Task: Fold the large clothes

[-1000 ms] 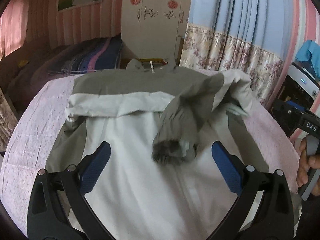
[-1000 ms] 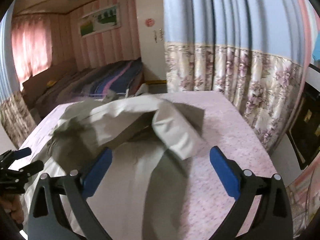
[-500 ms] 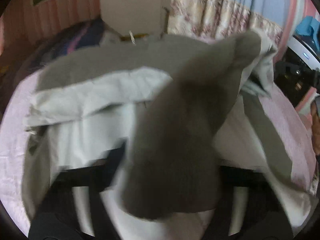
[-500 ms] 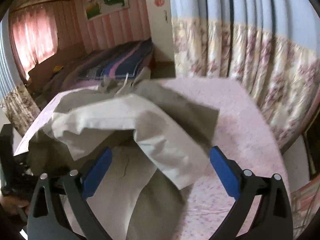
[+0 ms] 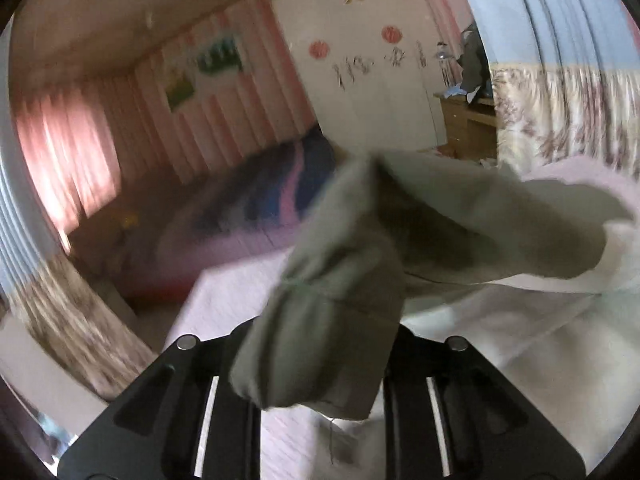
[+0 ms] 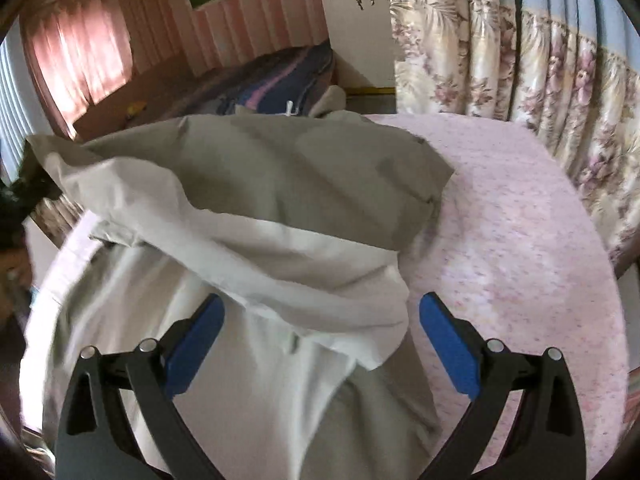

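Note:
A large grey and white jacket (image 6: 248, 240) lies on a pink-covered table (image 6: 520, 240). My left gripper (image 5: 320, 364) is shut on the grey sleeve cuff (image 5: 332, 312) and holds it lifted, so the sleeve stretches across the jacket toward the left. The cuff hides its fingertips. In the right wrist view the raised sleeve (image 6: 120, 176) runs to the far left above the white body. My right gripper (image 6: 320, 340) is open and empty, hovering over the jacket's near part with the white fold between its blue pads (image 6: 448, 344).
A bed with a striped blanket (image 5: 276, 200) stands behind the table. Floral curtains (image 6: 520, 52) hang at the right. A white wardrobe (image 5: 372, 92) and a wooden desk (image 5: 468, 128) stand at the back. The table's right part (image 6: 540, 280) is bare pink cloth.
My left gripper closed on the sleeve cuff, lifted it and swung it left across the jacket. My right gripper moved slightly forward over the jacket and stayed open.

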### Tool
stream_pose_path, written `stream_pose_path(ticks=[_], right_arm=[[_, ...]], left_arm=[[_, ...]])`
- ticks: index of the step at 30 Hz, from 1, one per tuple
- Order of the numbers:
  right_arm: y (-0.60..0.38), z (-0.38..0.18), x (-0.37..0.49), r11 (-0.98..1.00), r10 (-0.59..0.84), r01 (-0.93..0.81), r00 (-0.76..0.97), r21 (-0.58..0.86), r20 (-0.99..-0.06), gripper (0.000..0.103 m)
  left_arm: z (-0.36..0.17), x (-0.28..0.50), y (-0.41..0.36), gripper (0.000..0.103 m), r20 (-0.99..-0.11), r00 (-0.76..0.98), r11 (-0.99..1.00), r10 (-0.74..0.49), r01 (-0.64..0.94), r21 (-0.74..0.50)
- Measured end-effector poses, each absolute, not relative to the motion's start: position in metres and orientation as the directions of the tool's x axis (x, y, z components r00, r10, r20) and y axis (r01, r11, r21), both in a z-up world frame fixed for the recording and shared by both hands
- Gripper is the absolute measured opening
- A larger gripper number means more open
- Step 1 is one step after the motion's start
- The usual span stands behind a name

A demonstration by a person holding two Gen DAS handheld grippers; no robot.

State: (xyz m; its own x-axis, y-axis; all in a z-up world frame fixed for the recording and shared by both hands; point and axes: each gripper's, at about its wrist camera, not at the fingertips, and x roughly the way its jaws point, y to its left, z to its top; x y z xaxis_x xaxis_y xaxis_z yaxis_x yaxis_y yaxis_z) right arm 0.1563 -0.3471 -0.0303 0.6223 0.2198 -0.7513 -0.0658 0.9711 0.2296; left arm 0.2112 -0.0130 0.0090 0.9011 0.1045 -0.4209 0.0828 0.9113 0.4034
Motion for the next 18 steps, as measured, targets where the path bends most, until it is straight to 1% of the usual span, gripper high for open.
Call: stream_pose_path(ticks=[1,2,3,4,5,6,7,8,10,13,15,18], right_arm=[[-0.348,-0.032,0.16,0.97,0.221,-0.058,0.62,0.237,-0.753,0.098],[-0.349,-0.035,0.165,0.97,0.213,-0.042,0.616,0.239,-0.758,0.098],[-0.349,-0.038,0.168,0.971,0.207,-0.03,0.607,0.239,-0.767,0.098],[-0.349,-0.043,0.171,0.97,0.204,-0.015,0.594,0.243,-0.778,0.098],[-0.35,-0.045,0.172,0.969,0.207,-0.012,0.589,0.248,-0.781,0.098],[-0.349,-0.046,0.171,0.966,0.217,-0.016,0.587,0.257,-0.78,0.098],[-0.348,-0.047,0.17,0.964,0.227,-0.023,0.586,0.265,-0.778,0.098],[-0.347,-0.047,0.169,0.963,0.231,-0.026,0.585,0.267,-0.777,0.098],[-0.347,-0.045,0.167,0.962,0.236,-0.028,0.588,0.272,-0.774,0.098],[-0.352,-0.038,0.164,0.965,0.209,-0.008,0.62,0.261,-0.756,0.098],[-0.354,-0.035,0.166,0.969,0.192,-0.003,0.633,0.246,-0.75,0.098],[-0.352,-0.031,0.172,0.983,0.143,-0.003,0.642,0.184,-0.753,0.098]], left_arm=[[-0.004,0.216,-0.011,0.024,-0.389,0.915,0.882,0.108,0.092,0.462],[-0.014,0.22,-0.011,0.027,-0.385,0.916,0.86,0.115,0.103,0.5],[-0.037,0.228,-0.013,0.041,-0.419,0.894,0.818,0.157,0.12,0.563],[-0.052,0.233,-0.011,0.061,-0.451,0.87,0.802,0.198,0.12,0.585],[-0.067,0.233,-0.005,0.066,-0.478,0.85,0.81,0.221,0.113,0.576],[-0.07,0.231,0.0,0.071,-0.493,0.842,0.828,0.217,0.109,0.55],[-0.072,0.229,0.008,0.076,-0.521,0.828,0.859,0.209,0.099,0.502],[-0.071,0.227,0.015,0.079,-0.541,0.816,0.883,0.203,0.087,0.462],[-0.063,0.223,0.032,0.093,-0.564,0.799,0.916,0.206,0.045,0.398],[-0.052,0.215,0.052,0.098,-0.595,0.779,0.938,0.198,0.025,0.346],[-0.041,0.207,0.058,0.1,-0.597,0.78,0.942,0.186,0.032,0.334],[-0.036,0.187,0.064,0.1,-0.612,0.773,0.947,0.168,0.046,0.318]])
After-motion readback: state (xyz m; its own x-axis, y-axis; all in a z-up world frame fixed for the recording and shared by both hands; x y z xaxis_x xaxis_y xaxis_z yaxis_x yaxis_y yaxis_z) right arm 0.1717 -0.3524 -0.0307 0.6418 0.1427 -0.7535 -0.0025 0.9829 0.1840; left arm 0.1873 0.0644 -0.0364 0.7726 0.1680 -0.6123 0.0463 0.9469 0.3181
